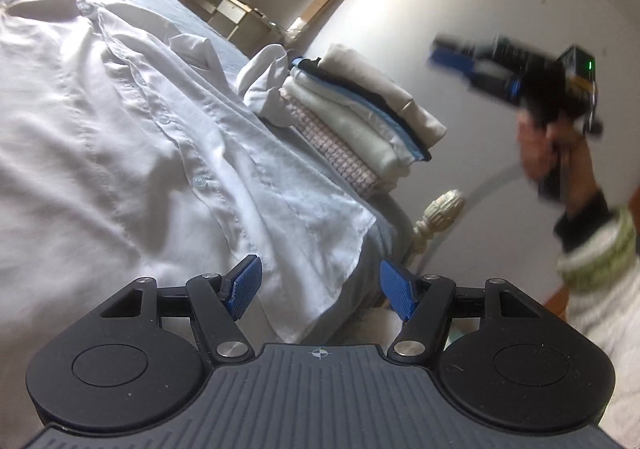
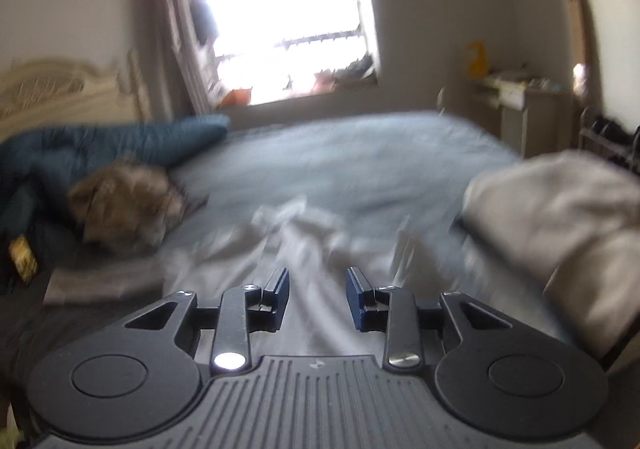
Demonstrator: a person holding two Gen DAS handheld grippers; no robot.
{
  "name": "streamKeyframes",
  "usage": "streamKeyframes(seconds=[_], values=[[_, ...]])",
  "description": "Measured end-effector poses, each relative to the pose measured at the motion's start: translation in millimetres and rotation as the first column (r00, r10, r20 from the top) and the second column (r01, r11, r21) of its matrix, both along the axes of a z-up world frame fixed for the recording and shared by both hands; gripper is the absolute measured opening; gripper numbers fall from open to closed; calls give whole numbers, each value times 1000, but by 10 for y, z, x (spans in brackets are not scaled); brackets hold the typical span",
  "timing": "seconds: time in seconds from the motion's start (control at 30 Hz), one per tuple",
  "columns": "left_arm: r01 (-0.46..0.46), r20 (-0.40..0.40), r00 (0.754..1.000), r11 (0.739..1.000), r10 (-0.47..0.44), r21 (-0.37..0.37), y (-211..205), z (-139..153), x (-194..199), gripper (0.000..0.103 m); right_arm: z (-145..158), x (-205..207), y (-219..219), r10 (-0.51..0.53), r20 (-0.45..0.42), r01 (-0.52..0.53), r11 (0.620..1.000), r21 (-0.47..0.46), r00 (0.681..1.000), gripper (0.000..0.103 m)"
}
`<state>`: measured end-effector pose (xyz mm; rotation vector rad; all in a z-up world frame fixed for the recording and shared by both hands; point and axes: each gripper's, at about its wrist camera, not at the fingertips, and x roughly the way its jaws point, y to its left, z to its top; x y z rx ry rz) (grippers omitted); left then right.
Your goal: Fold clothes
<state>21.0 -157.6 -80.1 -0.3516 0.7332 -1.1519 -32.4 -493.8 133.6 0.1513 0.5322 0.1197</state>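
Shirt [image 1: 160, 137] hem overhangs bed [image 1: 384, 241] edge between open left tongs [image 1: 320, 289].

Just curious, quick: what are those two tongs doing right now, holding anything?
Left tongs: open, empty, near the white shirt's hem.
Right tongs: open, empty, above the bed.

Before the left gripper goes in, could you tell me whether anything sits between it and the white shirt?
Nothing visible: the open left gripper faces the white button-up shirt's hem directly.
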Motion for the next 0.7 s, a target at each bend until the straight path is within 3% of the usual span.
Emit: streamKeyframes(seconds=[0.1,0.17,0.2,0.3,0.43,0.5,0.7], values=[[-21,15,1000,999,21,42,57,38,-105,66,-633,46,400,113,-110,-111,994,19,987,31],[-46,21,999,996,45,71,96,50,-159,66,-981,119,623,164,-156,-161,986,32,974,19],[-59,24,998,995,57,86,116,56,-185,66,-1120,183,704,177,-167,-172,984,46,970,18],[-105,34,994,988,102,115,206,83,-256,66,-1445,303,909,183,-181,-179,983,40,966,16],[-158,36,987,979,155,129,336,123,-297,66,-1794,213,1072,255,-258,-241,967,86,932,15],[-168,33,986,977,165,134,356,129,-282,66,-1827,106,1136,277,-249,-271,961,58,928,15],[-170,29,985,975,168,144,287,135,-213,66,-1610,56,942,246,-180,-231,968,101,952,15]])
